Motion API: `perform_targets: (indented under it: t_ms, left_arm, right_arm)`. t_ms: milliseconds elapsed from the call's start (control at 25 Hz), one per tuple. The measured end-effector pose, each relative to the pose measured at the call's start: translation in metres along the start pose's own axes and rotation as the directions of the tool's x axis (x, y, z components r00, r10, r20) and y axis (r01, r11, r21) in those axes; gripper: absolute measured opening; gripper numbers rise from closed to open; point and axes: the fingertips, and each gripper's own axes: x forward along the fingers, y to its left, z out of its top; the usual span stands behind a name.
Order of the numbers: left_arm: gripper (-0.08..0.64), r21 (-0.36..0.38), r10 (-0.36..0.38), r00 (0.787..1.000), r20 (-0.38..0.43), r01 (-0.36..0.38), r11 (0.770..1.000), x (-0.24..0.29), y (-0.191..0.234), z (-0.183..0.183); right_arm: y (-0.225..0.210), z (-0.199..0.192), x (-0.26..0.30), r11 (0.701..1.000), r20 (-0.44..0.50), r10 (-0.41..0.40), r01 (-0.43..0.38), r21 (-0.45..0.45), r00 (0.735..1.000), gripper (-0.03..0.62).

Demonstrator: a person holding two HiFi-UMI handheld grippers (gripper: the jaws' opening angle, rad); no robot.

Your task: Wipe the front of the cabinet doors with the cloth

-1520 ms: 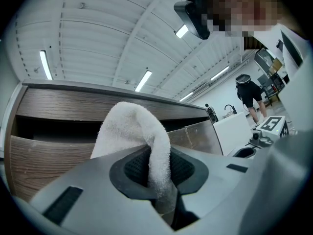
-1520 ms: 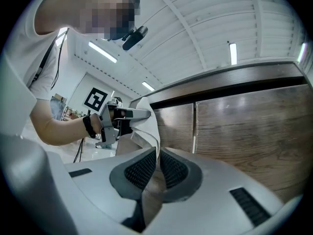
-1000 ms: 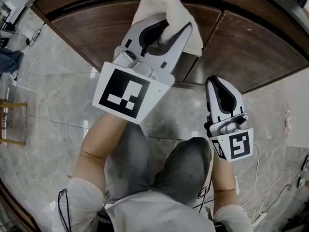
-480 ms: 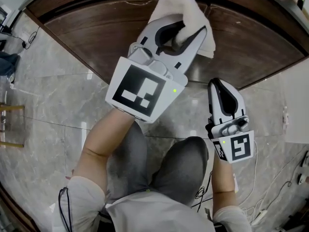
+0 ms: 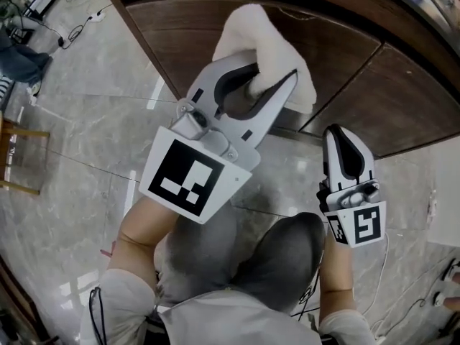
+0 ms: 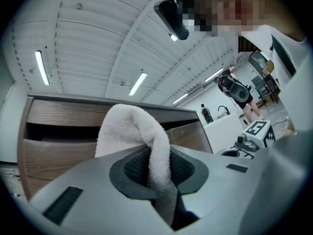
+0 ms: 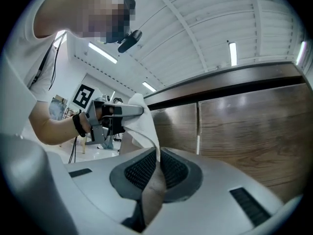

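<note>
Grey left claw [image 5: 273,75] bears black-white marker cube [image 5: 192,176].

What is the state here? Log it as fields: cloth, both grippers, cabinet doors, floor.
cloth: white, bunched, held up in front of the cabinet doors
left gripper: shut on the cloth
right gripper: jaws together, nothing between them, lower and to the right, apart from the cloth
cabinet doors: dark wood, closed, with a seam between two panels
contact: cannot tell whether the cloth touches the door front
floor: grey stone-look tiles
</note>
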Motion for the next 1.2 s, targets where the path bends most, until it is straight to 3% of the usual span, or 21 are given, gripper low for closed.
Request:
perform_targets:
  t_ms: [280,560,760,1200]
  left_arm:
    - [0.078,-0.044,0.175,0.984,-0.014,-0.176,0.983,-0.104,0.096,-0.039]
    - [0.078,-0.042,0.303,0.948,-0.092,-0.308,0.950,-0.153,0.158,-0.094]
    - [0.078,-0.034,0.327,0.936,-0.130,-0.333,0.942,-0.162,0.176,-0.121]
    - [0.078,-0.035,0.313,0.934,-0.171,-0.323,0.946,-0.140,0.173,-0.142]
  right_arm:
    - [0.075,-0.006,0.056,0.996,-0.025,0.084,-0.084,0.000,0.996,0.049]
    - [0.094,-0.018,0.080,0.994,-0.056,0.113,-0.114,-0.006,0.992,0.049]
    - [0.099,-0.023,0.089,0.994,-0.057,0.106,-0.107,-0.005,0.993,0.049]
    - [0.107,-0.021,0.086,0.991,-0.040,0.129,-0.128,0.036,0.991,0.049]
